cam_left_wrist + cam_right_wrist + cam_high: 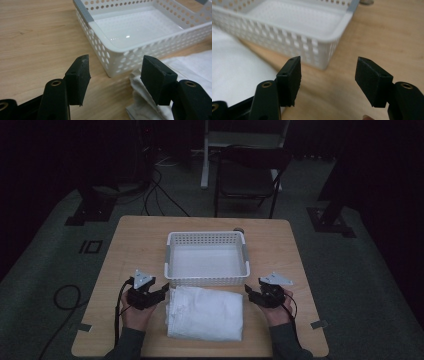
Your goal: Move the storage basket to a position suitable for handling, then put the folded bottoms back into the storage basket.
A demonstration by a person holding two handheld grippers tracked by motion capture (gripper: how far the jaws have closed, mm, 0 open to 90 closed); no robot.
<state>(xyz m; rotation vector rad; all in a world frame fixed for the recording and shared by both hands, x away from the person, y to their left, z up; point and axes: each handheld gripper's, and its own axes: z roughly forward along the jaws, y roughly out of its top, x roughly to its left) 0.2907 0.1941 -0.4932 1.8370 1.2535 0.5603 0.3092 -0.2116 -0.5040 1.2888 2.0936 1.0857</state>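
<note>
Wooden table [130, 245] carries a white perforated basket [206, 238] at its middle, with a folded white cloth [205, 312] lying just in front of it, near the person's edge. Flanking that cloth are 2 hand-held tools: the left gripper [161, 293] sits just beside its left edge, jaws spread and holding nothing, and the right gripper [251, 294] just beside its right edge, likewise spread and bare.

Basket [206, 280] blocks ahead of folded cloth [205, 312], bare table [135, 240] either side
</note>
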